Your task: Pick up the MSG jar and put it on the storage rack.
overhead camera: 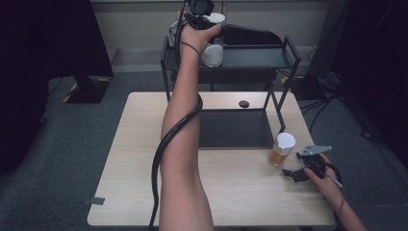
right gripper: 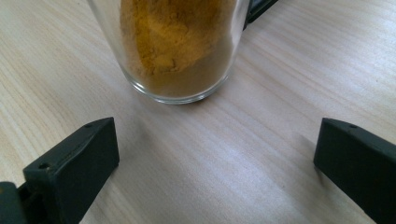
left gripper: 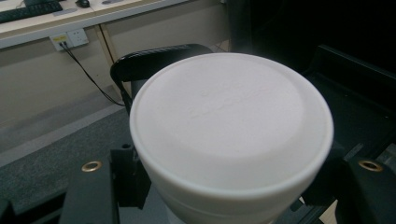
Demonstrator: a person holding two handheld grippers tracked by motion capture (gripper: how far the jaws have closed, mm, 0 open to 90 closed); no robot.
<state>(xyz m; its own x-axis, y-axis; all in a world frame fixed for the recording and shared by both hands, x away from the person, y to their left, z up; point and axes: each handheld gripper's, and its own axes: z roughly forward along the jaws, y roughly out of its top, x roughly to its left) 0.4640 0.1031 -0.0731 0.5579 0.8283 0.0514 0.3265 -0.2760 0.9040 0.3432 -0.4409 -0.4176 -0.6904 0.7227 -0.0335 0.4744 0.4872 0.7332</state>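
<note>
- My left gripper (overhead camera: 204,21) is raised over the top shelf of the black rack (overhead camera: 250,57), and its jaws pinch a white-lidded jar (left gripper: 231,126); in the left gripper view the black jaws press on both sides of the jar just under the lid.
- In the high view the body of this jar (overhead camera: 212,54) hangs directly below my left hand (overhead camera: 199,33), just over the rack's top shelf (I cannot tell if its bottom touches the shelf).
- My right gripper (overhead camera: 300,172) rests low at the right part of the wooden table (overhead camera: 130,159), in front of the rack, with its jaws spread wide and nothing between them.
- A second jar with orange-brown powder (right gripper: 180,46) stands upright on the table just ahead of the right gripper's open jaws, apart from them; in the high view it has a white lid (overhead camera: 286,140) and stands just beside the rack's right front leg.
- The rack's lower shelf (overhead camera: 235,127) is dark and lies on the table top.
- A small dark round thing (overhead camera: 244,103) lies on the table behind that lower shelf.
- Around the table is grey carpet (overhead camera: 57,144); behind the rack is a pale wall (overhead camera: 139,24).
</note>
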